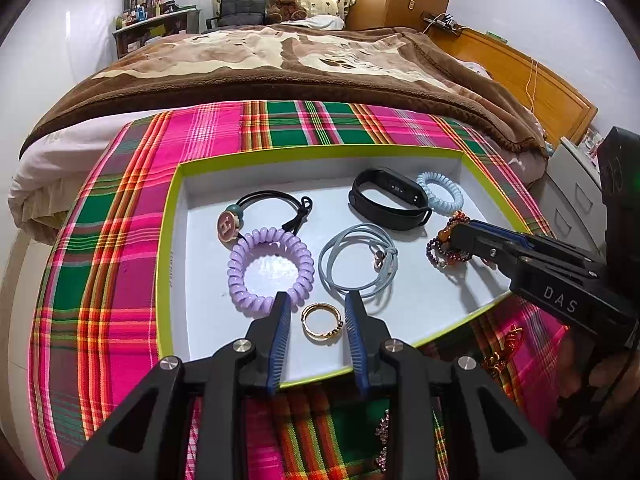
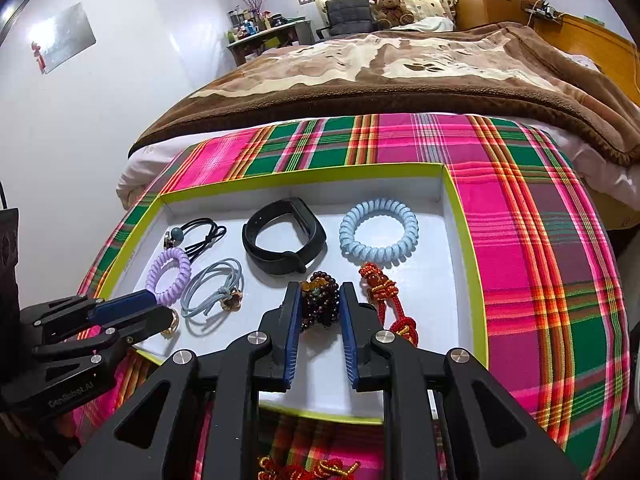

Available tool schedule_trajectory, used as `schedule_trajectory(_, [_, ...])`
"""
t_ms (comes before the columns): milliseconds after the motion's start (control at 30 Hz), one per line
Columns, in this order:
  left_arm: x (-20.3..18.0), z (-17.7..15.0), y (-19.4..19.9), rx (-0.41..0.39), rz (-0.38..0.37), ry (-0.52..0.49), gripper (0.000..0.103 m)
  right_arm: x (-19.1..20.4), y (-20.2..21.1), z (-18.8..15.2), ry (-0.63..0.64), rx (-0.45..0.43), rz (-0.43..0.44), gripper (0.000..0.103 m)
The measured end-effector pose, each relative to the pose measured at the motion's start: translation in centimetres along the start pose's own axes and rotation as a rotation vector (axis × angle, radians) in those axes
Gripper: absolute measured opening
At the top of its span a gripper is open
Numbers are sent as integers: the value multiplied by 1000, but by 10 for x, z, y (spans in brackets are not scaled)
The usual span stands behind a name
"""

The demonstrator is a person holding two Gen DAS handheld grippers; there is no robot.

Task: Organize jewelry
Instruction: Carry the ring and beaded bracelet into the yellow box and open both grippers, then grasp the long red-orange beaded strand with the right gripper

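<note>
In the left wrist view, the left gripper (image 1: 318,308) is spread wide around a gold ring (image 1: 322,321) lying in the white tray (image 1: 192,312) near its front edge; nothing is pinched. In the right wrist view, the right gripper (image 2: 320,294) stands spread on either side of a dark bead bracelet (image 2: 320,300), apparently not yet squeezing. Only this view shows the red knotted charm (image 2: 384,300) beside it. Each item seems just placed or about to be lifted; which, I cannot tell.
</note>
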State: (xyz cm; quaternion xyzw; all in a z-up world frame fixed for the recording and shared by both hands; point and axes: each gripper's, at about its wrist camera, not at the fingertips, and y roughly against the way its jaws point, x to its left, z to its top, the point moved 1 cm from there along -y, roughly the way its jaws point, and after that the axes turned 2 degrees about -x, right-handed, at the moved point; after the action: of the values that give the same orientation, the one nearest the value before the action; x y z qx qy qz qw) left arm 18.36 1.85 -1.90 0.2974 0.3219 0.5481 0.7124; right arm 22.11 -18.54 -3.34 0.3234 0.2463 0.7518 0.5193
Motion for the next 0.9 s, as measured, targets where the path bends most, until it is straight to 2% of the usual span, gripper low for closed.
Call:
schedule_trajectory(67, [0,0,2,-2,-6,2,32,0,2,1,-1,-8,1,22])
schedule_trajectory(133, [0,-1,4,-5,-5,4,33,1,5,2,0,-13,0,37])
schedule_trajectory(167, [0,-1,5,-8,-6,5,33,2,6,2,2,-16,-2,38])
schedule_trajectory(467, [-4,-7,30,-48,-25,12,38,5,33,-3,11,-54,5,38])
schedule_trajectory(700, [-8,-22,51,-66,-46,12,42,0,61,-19,38,-73,38,38])
schedule_trajectory(900, [-14,-43,60,-66,-63,24,42,-4,66,-38,108,-30,26,38])
